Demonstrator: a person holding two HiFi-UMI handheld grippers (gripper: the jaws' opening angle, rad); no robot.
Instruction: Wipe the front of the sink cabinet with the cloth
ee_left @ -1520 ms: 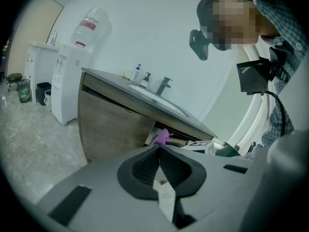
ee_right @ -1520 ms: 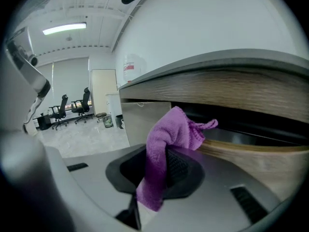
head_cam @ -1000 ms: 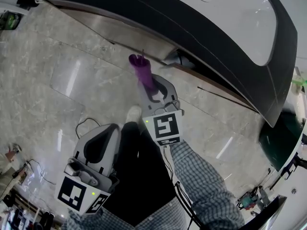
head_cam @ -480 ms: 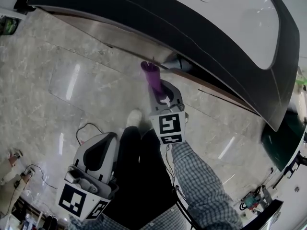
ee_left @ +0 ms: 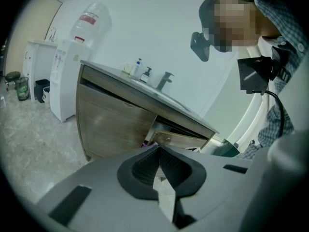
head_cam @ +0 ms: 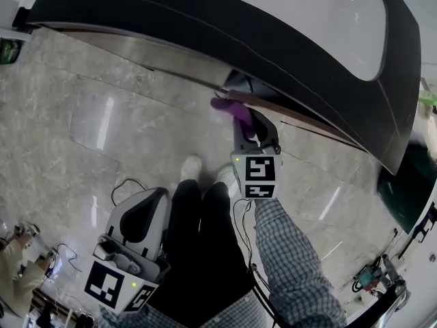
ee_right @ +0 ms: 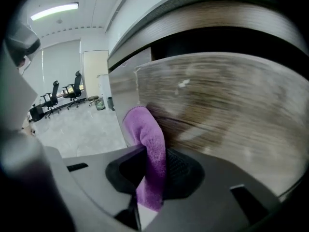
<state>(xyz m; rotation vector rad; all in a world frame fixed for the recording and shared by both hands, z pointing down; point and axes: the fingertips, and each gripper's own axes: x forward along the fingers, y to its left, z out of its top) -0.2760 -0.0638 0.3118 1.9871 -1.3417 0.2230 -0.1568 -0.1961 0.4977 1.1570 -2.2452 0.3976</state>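
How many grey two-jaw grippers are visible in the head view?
2. The left gripper is at lower left, shut and empty. The right gripper is by the wooden cabinet front, shut on the purple cloth.

Checked sleeve (head_cam: pixel 293 265), black trousers (head_cam: pixel 198 251); grey left gripper (head_cam: pixel 156 198) (black-white marker cube (head_cam: pixel 109 285)).

Grey left gripper (ee_left: pixel 159 153), jaws closed together with nothing between them, faces a brown wood-grain sink cabinet (ee_left: pixel 111 124). One drawer (ee_left: pixel 176 140) hangs ajar beneath the grey counter (ee_left: pixel 126 90) and its tap (ee_left: pixel 164 80). A white water dispenser (ee_left: pixel 67 76) stands left.
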